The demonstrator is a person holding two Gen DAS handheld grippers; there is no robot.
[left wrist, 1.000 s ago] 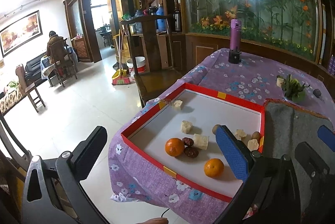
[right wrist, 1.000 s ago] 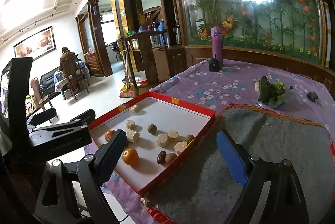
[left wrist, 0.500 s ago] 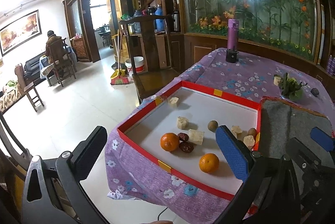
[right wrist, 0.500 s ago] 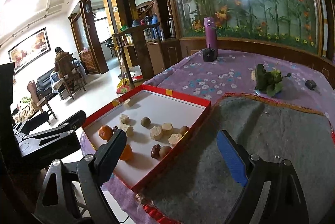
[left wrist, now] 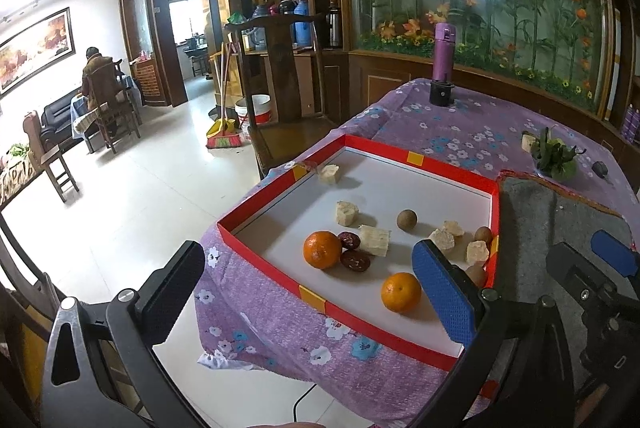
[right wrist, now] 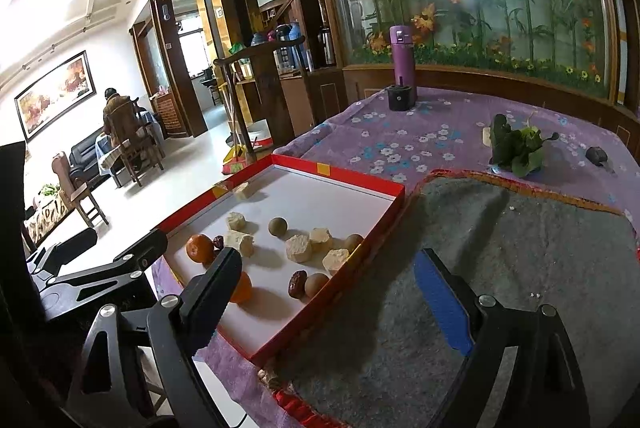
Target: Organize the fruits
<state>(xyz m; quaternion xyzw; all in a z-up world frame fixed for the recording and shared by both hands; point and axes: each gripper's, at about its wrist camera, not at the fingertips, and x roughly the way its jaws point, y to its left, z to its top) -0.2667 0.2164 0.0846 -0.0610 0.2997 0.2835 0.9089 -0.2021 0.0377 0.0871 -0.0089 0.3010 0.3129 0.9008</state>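
A red-rimmed white tray (left wrist: pixel 416 159) (right wrist: pixel 362 175) on the purple cloth holds two oranges (left wrist: pixel 322 249) (left wrist: pixel 401 292), dark red dates (left wrist: pixel 355 260), brown longans (left wrist: pixel 407 219) and several pale fruit chunks (left wrist: pixel 374 245). The same fruit shows in the right wrist view: an orange (right wrist: pixel 200 248), a longan (right wrist: pixel 277 226), chunks (right wrist: pixel 299 248). My left gripper (left wrist: pixel 308 284) is open and empty, hovering at the tray's near edge. My right gripper (right wrist: pixel 328 292) is open and empty, above the tray's right rim and the grey mat (right wrist: pixel 500 268).
A purple bottle (left wrist: pixel 443 62) stands at the table's far side. Green leaves (left wrist: pixel 554 156) and a small dark object (left wrist: pixel 600 170) lie at the back right. A wooden chair (left wrist: pixel 288 100) stands beyond the tray. The table edge drops to the floor on the left.
Both grippers have drifted a little; the tray and fruit sit slightly further left in the left wrist view. No fruit has moved and both jaws stay open.
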